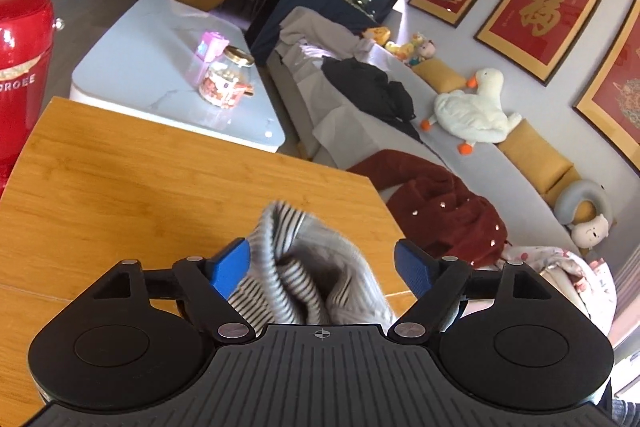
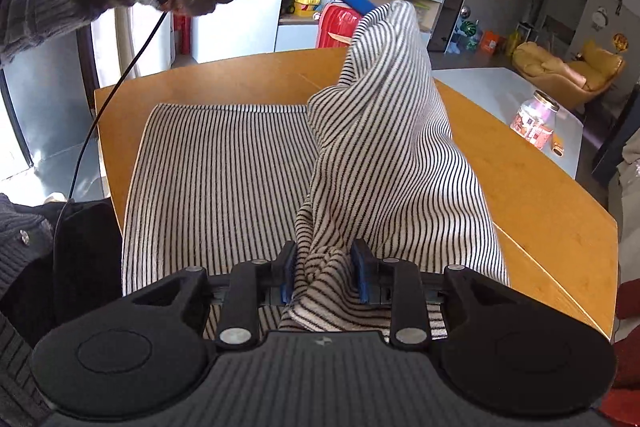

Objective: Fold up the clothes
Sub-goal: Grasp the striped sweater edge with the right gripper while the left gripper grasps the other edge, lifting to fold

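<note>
Striped garment (image 2: pixel 224 183) on table (image 2: pixel 532 195): R fingers (image 2: pixel 325 269) pinch bunched fold; L fingers (image 1: pixel 322 265) spread wide, cloth loose btwn.

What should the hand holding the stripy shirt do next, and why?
Probably the right gripper should lay its bunched corner down onto the flat half of the striped shirt. It is shut on the cloth, while the left gripper is open, and the raised fold stands over the wooden table.
</note>
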`<state>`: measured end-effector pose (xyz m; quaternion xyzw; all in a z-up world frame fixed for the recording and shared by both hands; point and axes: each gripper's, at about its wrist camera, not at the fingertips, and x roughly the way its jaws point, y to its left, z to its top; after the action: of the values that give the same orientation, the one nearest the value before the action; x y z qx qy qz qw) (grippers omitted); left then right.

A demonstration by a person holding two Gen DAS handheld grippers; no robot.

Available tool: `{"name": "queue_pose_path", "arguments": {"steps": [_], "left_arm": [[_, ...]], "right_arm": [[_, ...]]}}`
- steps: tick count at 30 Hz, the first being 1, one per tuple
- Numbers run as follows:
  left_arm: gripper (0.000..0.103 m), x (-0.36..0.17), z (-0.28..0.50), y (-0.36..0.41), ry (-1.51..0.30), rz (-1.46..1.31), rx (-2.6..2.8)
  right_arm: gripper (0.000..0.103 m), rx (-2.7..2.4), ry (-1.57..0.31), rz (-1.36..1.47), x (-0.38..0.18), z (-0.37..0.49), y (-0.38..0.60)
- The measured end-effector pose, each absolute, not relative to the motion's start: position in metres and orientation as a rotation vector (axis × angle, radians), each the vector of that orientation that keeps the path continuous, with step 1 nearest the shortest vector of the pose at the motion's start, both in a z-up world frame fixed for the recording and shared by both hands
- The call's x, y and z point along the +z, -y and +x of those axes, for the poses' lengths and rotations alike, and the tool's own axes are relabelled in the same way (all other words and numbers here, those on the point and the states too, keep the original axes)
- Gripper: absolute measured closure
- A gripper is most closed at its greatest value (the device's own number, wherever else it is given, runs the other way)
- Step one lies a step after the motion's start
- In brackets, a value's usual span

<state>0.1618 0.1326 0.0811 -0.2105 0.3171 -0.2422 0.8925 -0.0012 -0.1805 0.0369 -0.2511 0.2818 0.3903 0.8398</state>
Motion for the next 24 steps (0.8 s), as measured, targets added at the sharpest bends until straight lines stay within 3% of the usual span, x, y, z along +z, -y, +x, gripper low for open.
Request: {"name": "queue_pose_path", "arguments": {"steps": [4,9,11,20,22,24], "left_arm": [[0.015,0.085,0.169,-0.113,-0.657,-0.355,-0.474],[0.055,0.063,0.181,-0.092,-0.727,-0.188,-0.373],[0.061,0.050,0.186,-0.093,-0.755,-0.163,-0.349],[0.060,0.022,0.154,-0.099,-0.849,-0.165,-0.429],[0.059,0.024,0.142,-0.104,-0.863,-0.194,-0.451],[0.049,0.029,0.134,-0.110,-0.857,-0.244,-0.462]], "right_arm": [[0.074,0.830,-0.551,-0.585,0.033,-0.005,0.183],[0.074,0.776,-0.494,-0.711,0.032,0.020,0.198],[0.074,0.687,-0.482,-0.753,0.031,0.040,0.208],[0.066,0.561,-0.554,-0.480,0.056,0.057,0.261],[0.054,0.542,-0.577,-0.355,0.063,0.052,0.274],[0.042,0.509,-0.597,-0.190,0.071,0.051,0.292]]}}
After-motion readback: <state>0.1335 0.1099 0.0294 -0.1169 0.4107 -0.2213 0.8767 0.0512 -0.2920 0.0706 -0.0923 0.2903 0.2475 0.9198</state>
